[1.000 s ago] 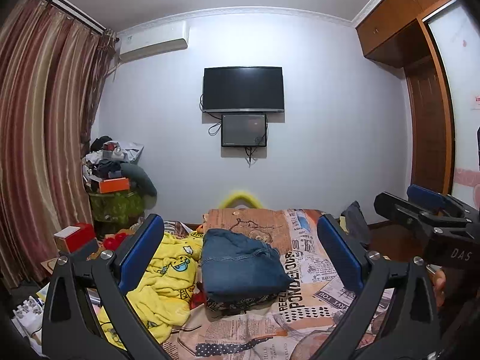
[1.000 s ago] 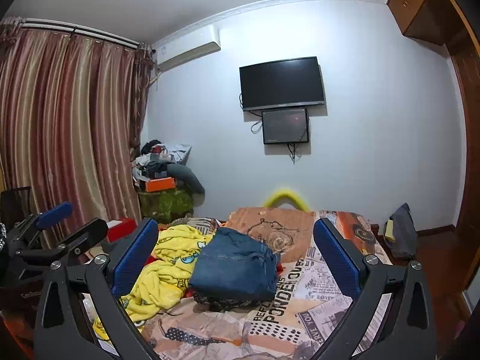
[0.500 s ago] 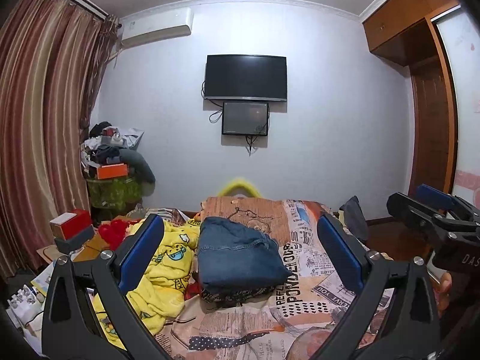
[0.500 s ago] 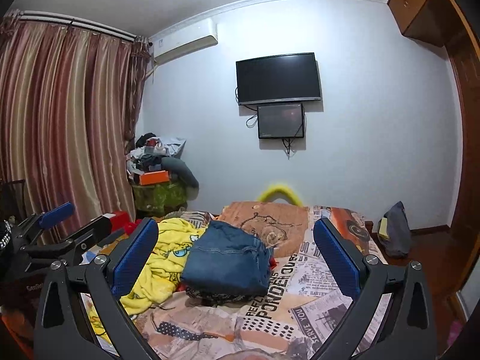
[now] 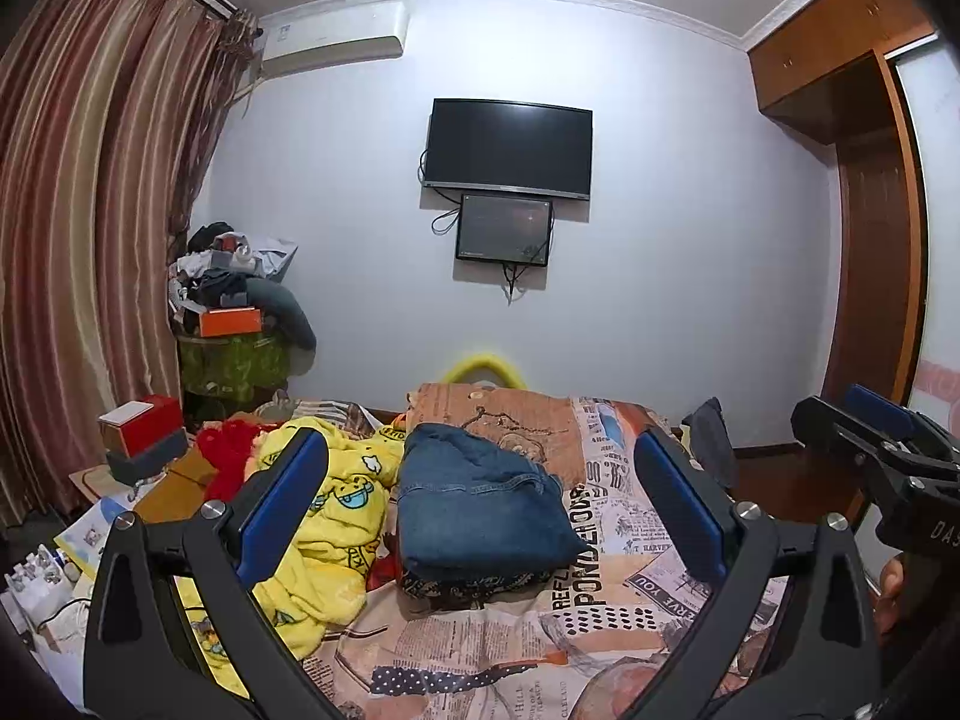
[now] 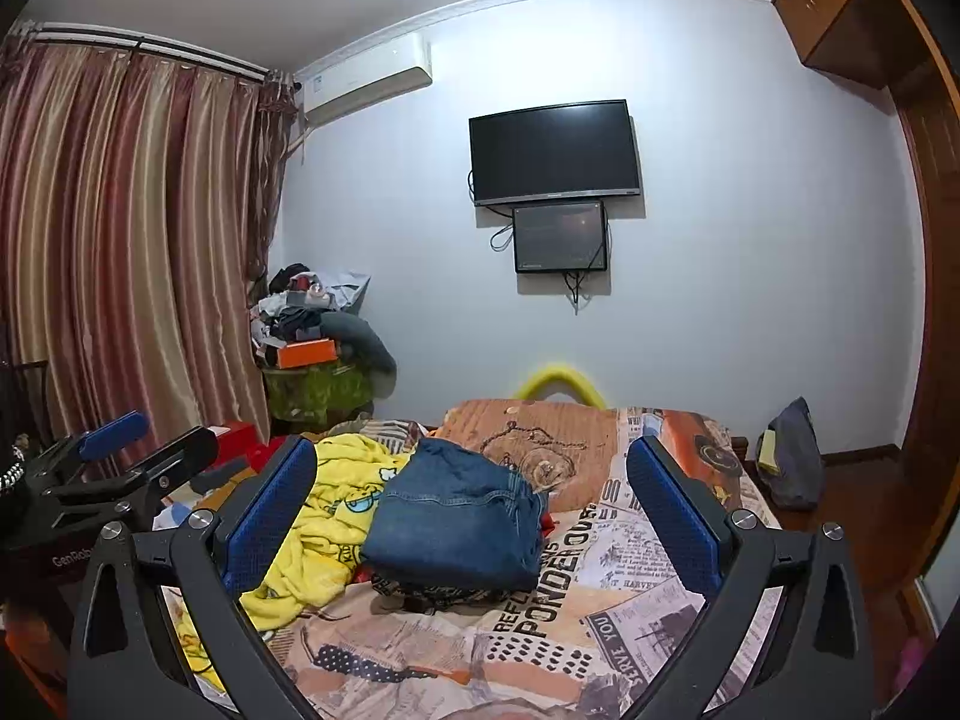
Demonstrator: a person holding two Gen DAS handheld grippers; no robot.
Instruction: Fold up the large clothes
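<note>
**K:** Left gripper (image 5: 480, 498), left wrist view: jaws spread wide, nothing between them, held up off the bed (image 5: 630, 546) and aimed at the far wall. The jeans (image 5: 480, 510) sit folded mid-bed, apart from the pads. My read: the hold is idle, not a reach.

**M:** Why are the jeans parked there?

**K:** Likely a finished stack; there's a dark patterned cloth (image 5: 462, 583) under them. The yellow blanket (image 5: 324, 516) lies crumpled just beside, on the left. Looks like the next item, but that's a guess. The right gripper (image 5: 882, 450) shows at the right edge, also raised.

**M:** Right wrist view?

**K:** The right gripper (image 6: 474, 504) is wide too and empty. The jeans (image 6: 450, 522) again sit centred between the fingers but well beyond them. The blanket (image 6: 312, 534) spills off the bed's left side, so it needs spreading before any fold. The left gripper (image 6: 120, 456) hangs low at left, near the curtain (image 6: 120, 240).
</note>
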